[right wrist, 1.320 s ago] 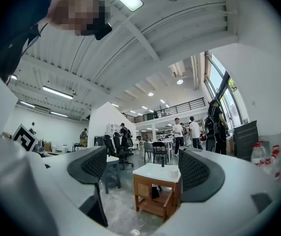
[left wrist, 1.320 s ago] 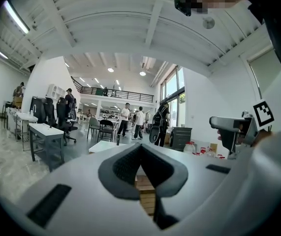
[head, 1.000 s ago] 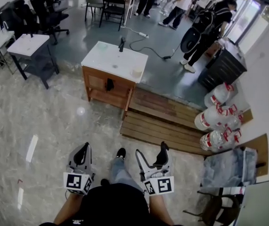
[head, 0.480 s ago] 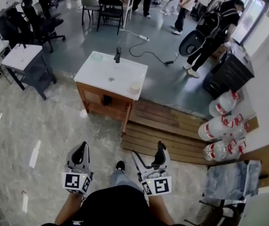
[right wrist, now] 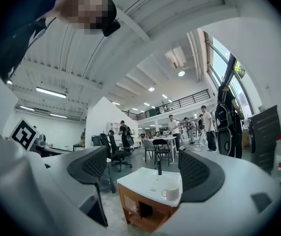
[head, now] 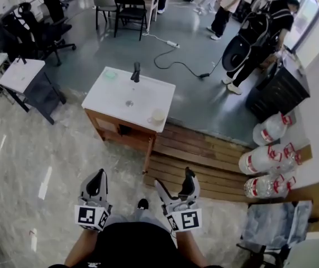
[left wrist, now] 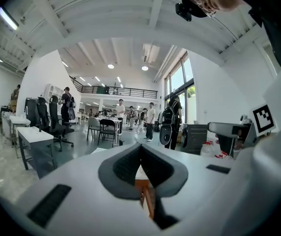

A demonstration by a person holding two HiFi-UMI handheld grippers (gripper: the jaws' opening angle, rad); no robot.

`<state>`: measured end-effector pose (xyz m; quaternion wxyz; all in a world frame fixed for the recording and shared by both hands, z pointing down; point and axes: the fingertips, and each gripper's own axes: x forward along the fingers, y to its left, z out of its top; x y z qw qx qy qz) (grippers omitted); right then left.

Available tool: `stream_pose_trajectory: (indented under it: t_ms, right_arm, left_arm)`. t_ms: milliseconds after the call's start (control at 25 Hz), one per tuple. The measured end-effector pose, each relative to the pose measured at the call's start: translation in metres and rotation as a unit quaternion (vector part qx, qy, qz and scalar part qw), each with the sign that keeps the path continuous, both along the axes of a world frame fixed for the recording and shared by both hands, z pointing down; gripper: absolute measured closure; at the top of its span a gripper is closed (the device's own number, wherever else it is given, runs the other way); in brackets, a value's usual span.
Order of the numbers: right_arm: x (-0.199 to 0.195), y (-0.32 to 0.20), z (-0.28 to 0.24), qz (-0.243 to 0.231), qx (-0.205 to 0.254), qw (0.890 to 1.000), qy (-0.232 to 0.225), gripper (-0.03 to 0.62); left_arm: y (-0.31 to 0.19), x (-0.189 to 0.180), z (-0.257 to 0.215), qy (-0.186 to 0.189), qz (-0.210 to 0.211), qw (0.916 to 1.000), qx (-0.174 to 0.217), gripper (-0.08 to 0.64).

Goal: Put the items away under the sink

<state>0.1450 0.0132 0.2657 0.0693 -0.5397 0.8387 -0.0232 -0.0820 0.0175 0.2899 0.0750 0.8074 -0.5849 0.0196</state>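
Observation:
A wooden sink cabinet (head: 119, 128) with a white top (head: 114, 96) stands on the floor ahead of me. On the top are a dark faucet (head: 136, 71), a white cup (head: 157, 116) near the right corner and a small green item (head: 110, 75) at the far left. Both grippers are held low, well short of the cabinet. My left gripper (head: 98, 177) is shut and holds nothing; its pads (left wrist: 130, 163) meet. My right gripper (head: 175, 182) is open and empty. Between its fingers the right gripper view frames the cabinet (right wrist: 145, 208), the cup (right wrist: 171, 192) and the faucet (right wrist: 159, 168).
Wooden slat platforms (head: 204, 158) lie right of the cabinet. Large water bottles (head: 268, 161) rest by the right wall. A small white table (head: 19, 74) and office chairs (head: 42, 27) stand left. A cable (head: 184, 66) crosses the grey floor. People stand at the back.
The cabinet has grown larger and slid lower in the head view as I came closer. Both grippers keep the same pose.

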Motion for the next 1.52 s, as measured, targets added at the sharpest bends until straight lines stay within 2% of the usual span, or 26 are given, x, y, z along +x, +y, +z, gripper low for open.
stream_pose_trajectory:
  t_ms: [240, 480, 720, 920, 1080, 1280, 1520]
  right_arm:
    - [-0.019, -0.038, 0.028, -0.007, -0.018, 1.000, 0.004, 0.147]
    - [-0.051, -0.082, 0.085, 0.007, -0.050, 0.999, 0.010, 0.149]
    - [-0.075, -0.138, 0.168, 0.023, -0.077, 0.997, 0.017, 0.149]
    - [-0.079, -0.189, 0.245, 0.044, -0.116, 0.992, 0.017, 0.152]
    - [-0.076, -0.229, 0.287, 0.065, -0.134, 0.989, 0.019, 0.195]
    - [-0.080, -0.277, 0.328, 0.069, -0.137, 0.987, 0.037, 0.207]
    - [-0.084, -0.330, 0.367, 0.083, -0.158, 0.982, 0.062, 0.285]
  left_arm:
    - [-0.041, -0.013, 0.026, -0.007, 0.003, 1.0000, -0.005, 0.555]
    - [-0.096, -0.023, 0.073, -0.015, 0.037, 0.9989, -0.024, 0.555]
    - [-0.153, -0.023, 0.136, -0.017, 0.063, 0.9965, -0.052, 0.555]
    - [-0.194, -0.014, 0.195, 0.003, 0.070, 0.9957, -0.061, 0.555]
    - [-0.221, -0.008, 0.236, 0.006, 0.070, 0.9951, -0.069, 0.555]
    - [-0.255, -0.007, 0.277, 0.009, 0.065, 0.9949, -0.076, 0.555]
    - [-0.279, -0.007, 0.308, -0.001, 0.062, 0.9947, -0.082, 0.555]
